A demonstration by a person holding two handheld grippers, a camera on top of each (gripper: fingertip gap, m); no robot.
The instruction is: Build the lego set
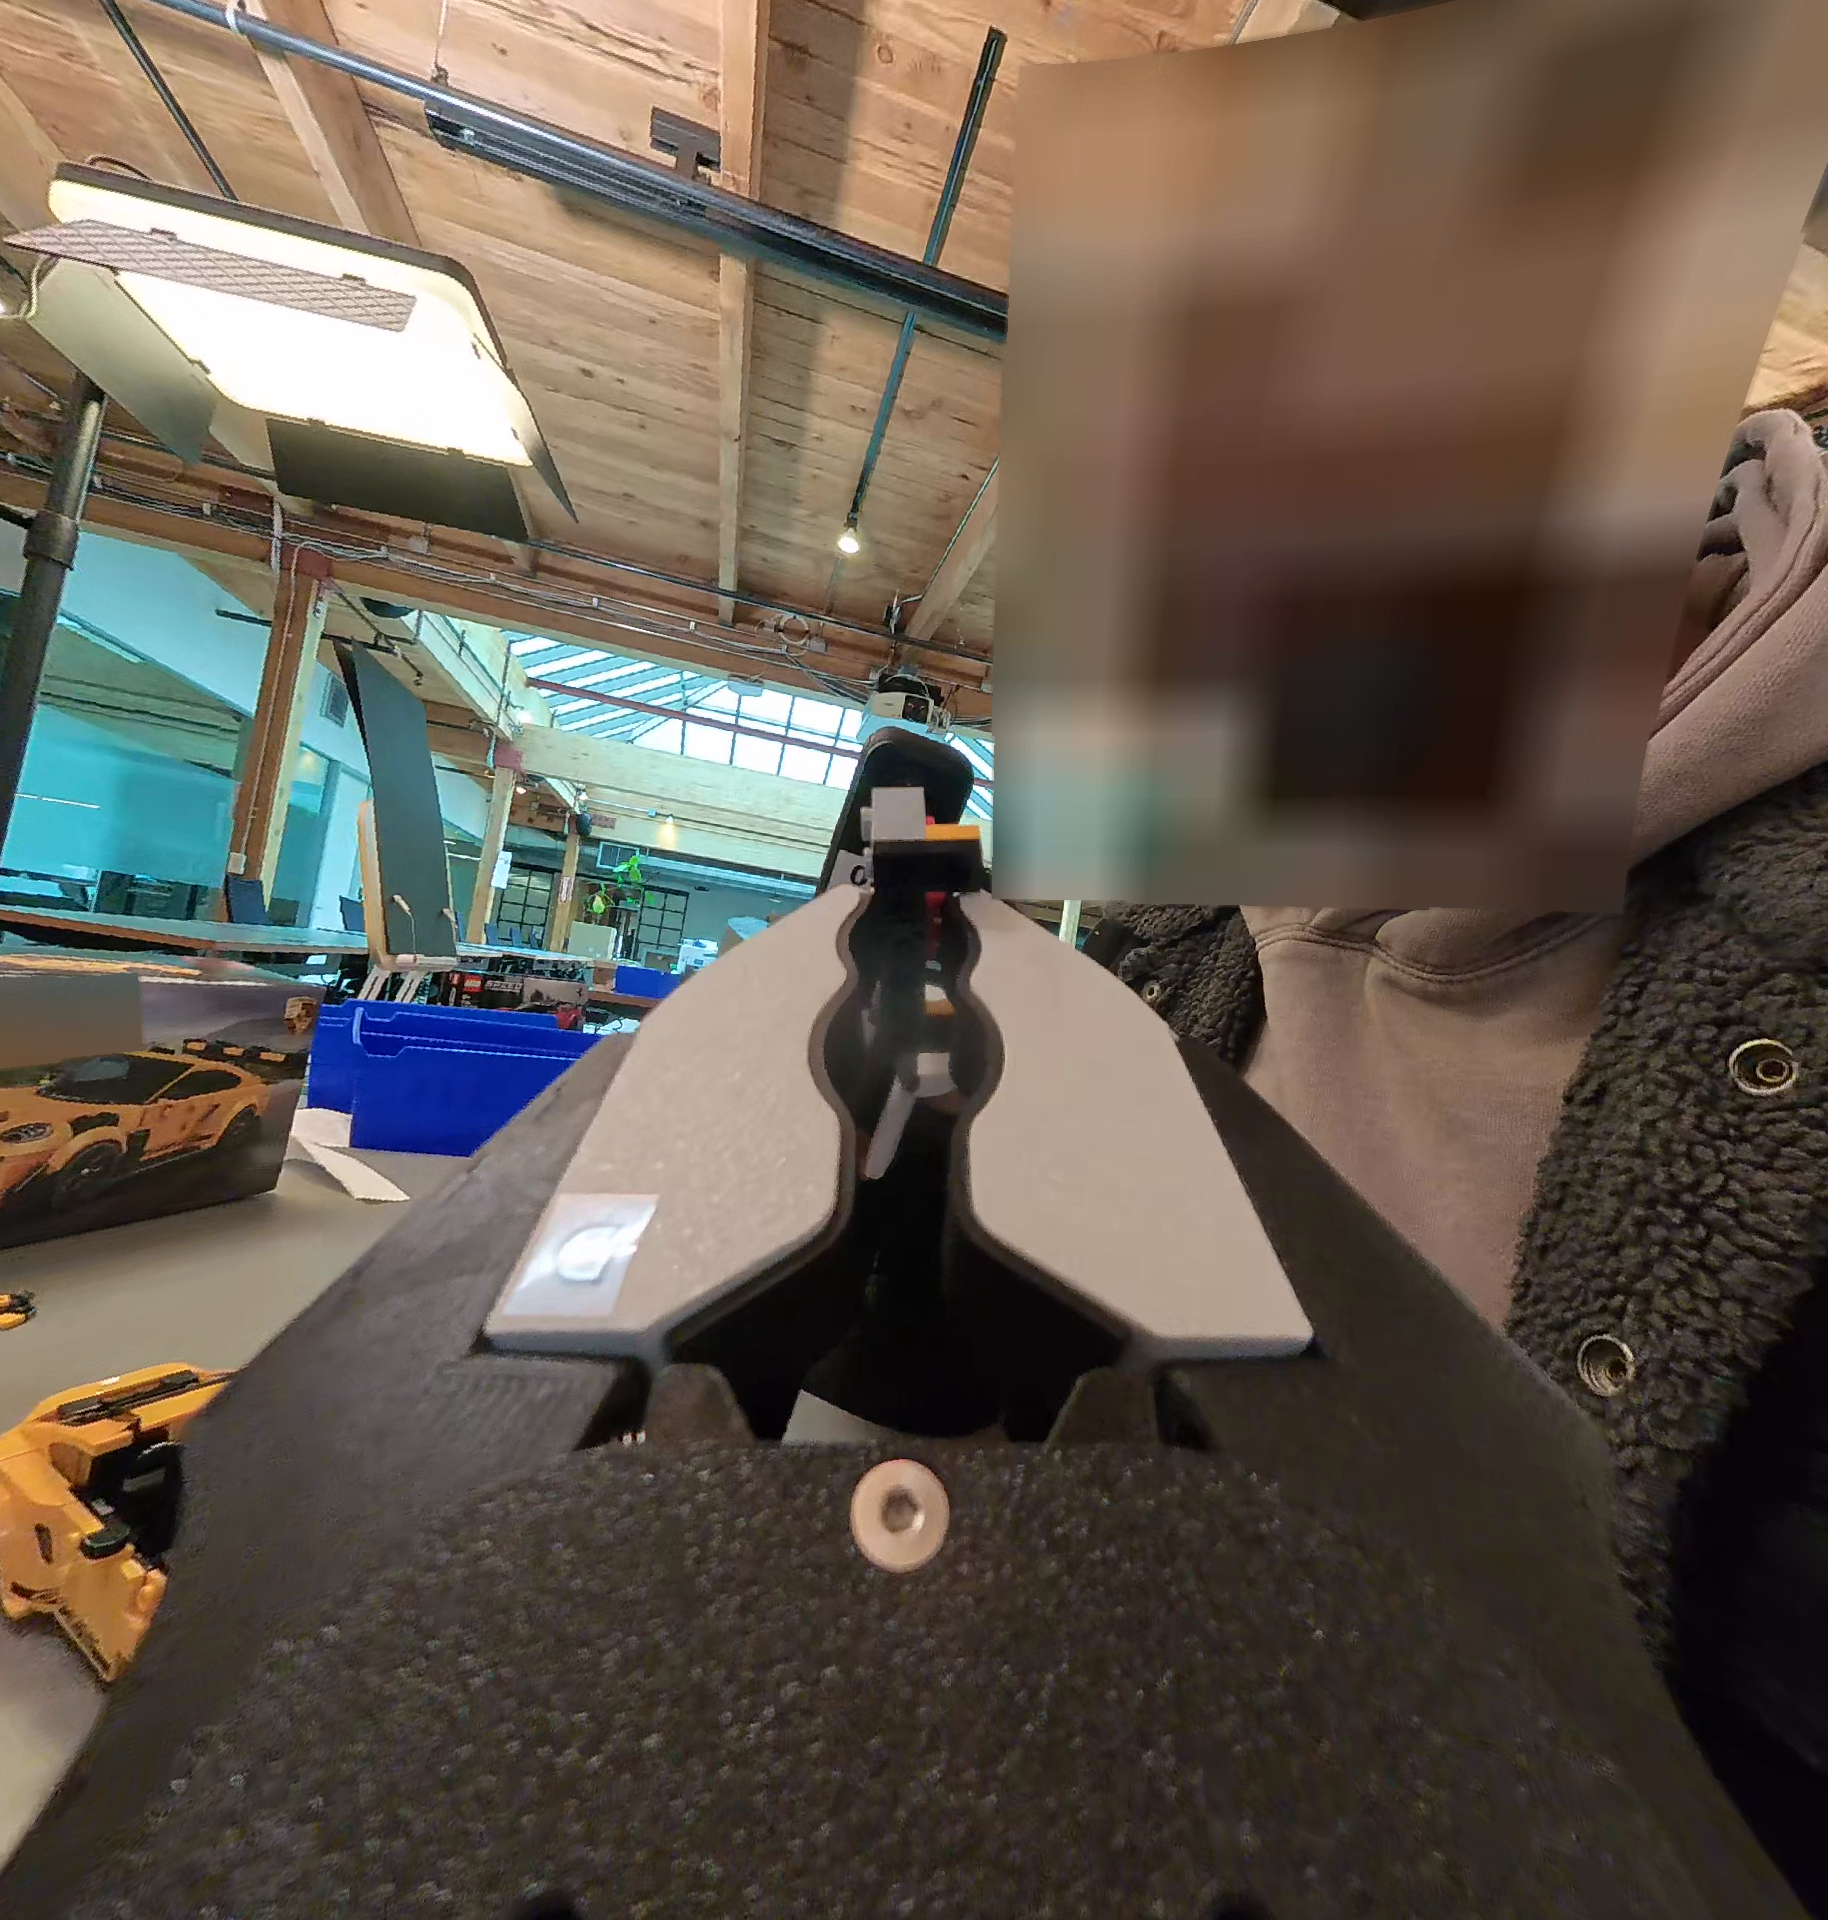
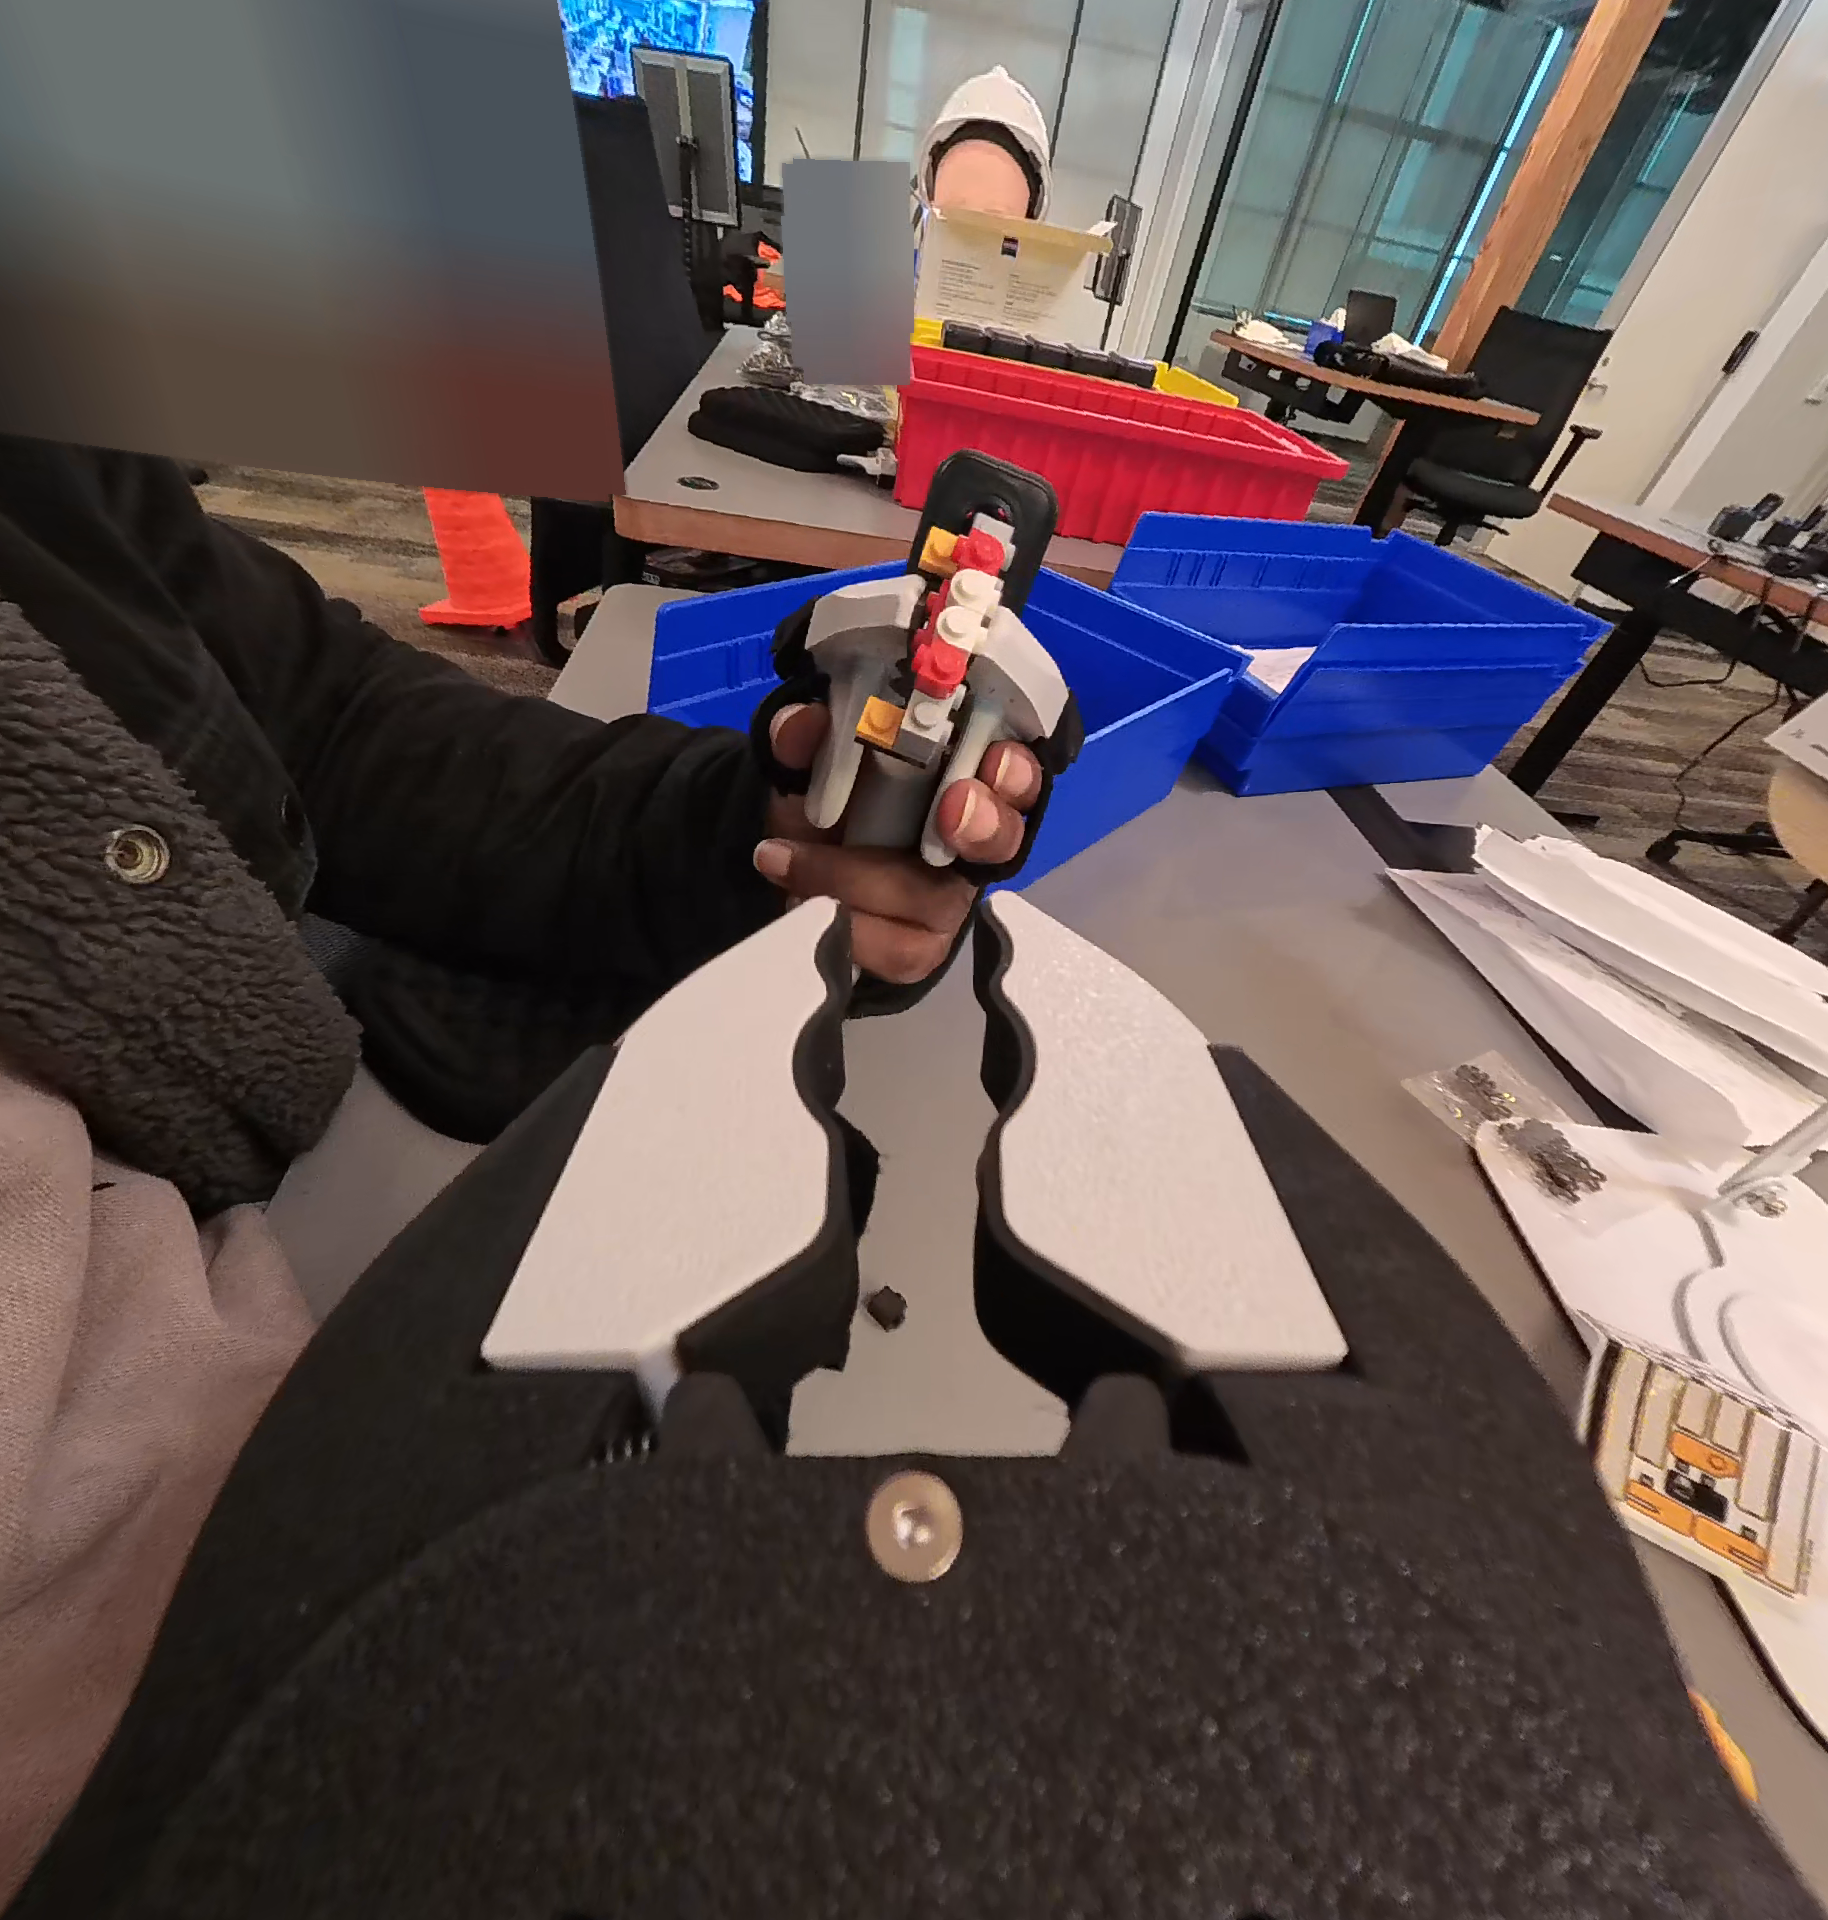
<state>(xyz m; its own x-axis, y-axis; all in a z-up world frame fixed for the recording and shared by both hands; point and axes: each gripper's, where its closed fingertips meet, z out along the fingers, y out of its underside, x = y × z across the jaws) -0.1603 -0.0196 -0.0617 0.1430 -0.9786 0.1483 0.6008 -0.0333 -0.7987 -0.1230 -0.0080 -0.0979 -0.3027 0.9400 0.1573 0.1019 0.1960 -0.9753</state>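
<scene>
your left gripper (image 1: 910, 914) clenched on small lego sub-assembly of grey, red, white, orange and black bricks (image 2: 941, 644), raised upright above grey table (image 2: 1253, 935), near your chest. your hand (image 2: 889, 831) wraps left gripper's handle. your right gripper (image 2: 910, 935) released, fingers apart, nothing between them, pointing at that sub-assembly from just below. partly built orange lego car body (image 1: 68, 1496) lies on table at left, printed lego box with orange car picture (image 1: 110, 1112) behind it. blue plastic bins (image 2: 1357, 644) beyond.
</scene>
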